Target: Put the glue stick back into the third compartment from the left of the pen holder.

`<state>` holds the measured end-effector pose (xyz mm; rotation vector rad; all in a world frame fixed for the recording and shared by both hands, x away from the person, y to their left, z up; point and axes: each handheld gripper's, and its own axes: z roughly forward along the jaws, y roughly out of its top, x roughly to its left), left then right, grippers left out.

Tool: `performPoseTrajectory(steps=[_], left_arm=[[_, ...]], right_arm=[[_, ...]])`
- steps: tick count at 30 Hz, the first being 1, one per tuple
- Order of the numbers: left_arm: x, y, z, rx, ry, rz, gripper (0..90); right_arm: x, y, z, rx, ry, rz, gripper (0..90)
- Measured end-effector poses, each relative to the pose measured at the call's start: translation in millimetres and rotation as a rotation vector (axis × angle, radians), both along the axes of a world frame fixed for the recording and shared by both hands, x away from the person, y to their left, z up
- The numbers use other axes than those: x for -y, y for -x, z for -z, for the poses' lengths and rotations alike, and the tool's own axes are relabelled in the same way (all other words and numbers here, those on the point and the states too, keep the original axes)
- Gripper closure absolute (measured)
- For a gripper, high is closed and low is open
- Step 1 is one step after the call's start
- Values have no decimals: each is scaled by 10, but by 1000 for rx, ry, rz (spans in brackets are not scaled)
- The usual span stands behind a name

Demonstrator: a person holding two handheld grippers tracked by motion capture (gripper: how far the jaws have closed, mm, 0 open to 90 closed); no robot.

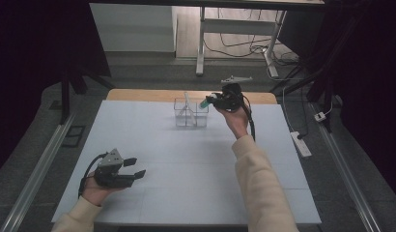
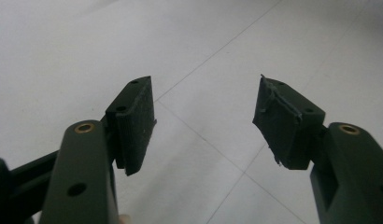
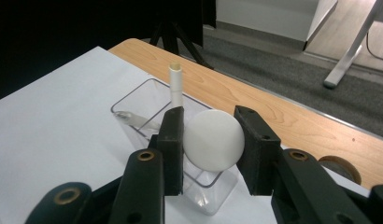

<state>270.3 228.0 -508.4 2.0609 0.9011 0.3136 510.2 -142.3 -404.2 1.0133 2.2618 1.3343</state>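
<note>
My right gripper (image 1: pixel 209 102) (image 3: pixel 209 125) is raised at the far middle of the table, shut on a small cylinder (image 1: pixel 204 103). The cylinder looks teal from above and shows a round white end (image 3: pixel 212 140) between the pads. It hangs over the right edge of a clear plastic container (image 1: pixel 178 117) (image 3: pixel 133 100). A white stick (image 1: pixel 187 103) (image 3: pixel 175 84) leans upright inside the container, beside a pale, spoon-like piece (image 3: pixel 130 118). Low at the near left, my left gripper (image 1: pixel 136 167) (image 2: pixel 206 119) lies open with nothing between its pads.
A white sheet (image 1: pixel 186 164) covers the table, and a strip of bare wood (image 1: pixel 138 94) (image 3: pixel 283 112) shows along the far edge. Beyond it stand a desk's metal legs (image 1: pixel 201 53). A power strip (image 1: pixel 301 144) lies on the floor at the right.
</note>
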Motion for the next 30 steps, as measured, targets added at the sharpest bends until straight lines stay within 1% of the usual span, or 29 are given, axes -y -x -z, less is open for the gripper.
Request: performPoseTrajectory(steps=[4,6,8,9,10,11,14,19,20,25,29,30], left_arm=[[-14,-6,7,-3,2,-5,376],[-21,-11,17,-6,1,-9,375],[-39,-16,32,-11,0,-16,374],[-47,-17,38,-13,2,-19,374],[-55,-17,41,-13,1,-20,374],[-61,-16,43,-14,3,-24,374],[-64,-14,47,-14,2,-25,374],[-58,-7,48,-14,0,-23,374],[-58,-7,46,-13,0,-23,374],[-60,-5,41,-12,3,-23,374],[-58,-7,41,-15,5,-23,374],[-56,-8,42,-16,6,-23,374]], right_arm=[[-27,-70,62,-18,9,5,638],[-40,-91,103,-17,14,7,625],[-37,-99,132,-13,-27,7,534],[-29,-94,135,-11,-55,10,518],[-15,-85,131,-13,-68,10,508],[0,-72,128,-13,-79,9,501],[63,-4,124,-4,-78,2,492],[238,205,156,17,-77,-21,488],[279,262,164,22,-68,-28,488],[502,568,250,41,-60,-66,483],[709,819,351,44,-49,-73,479],[759,877,379,40,-57,-70,478]])
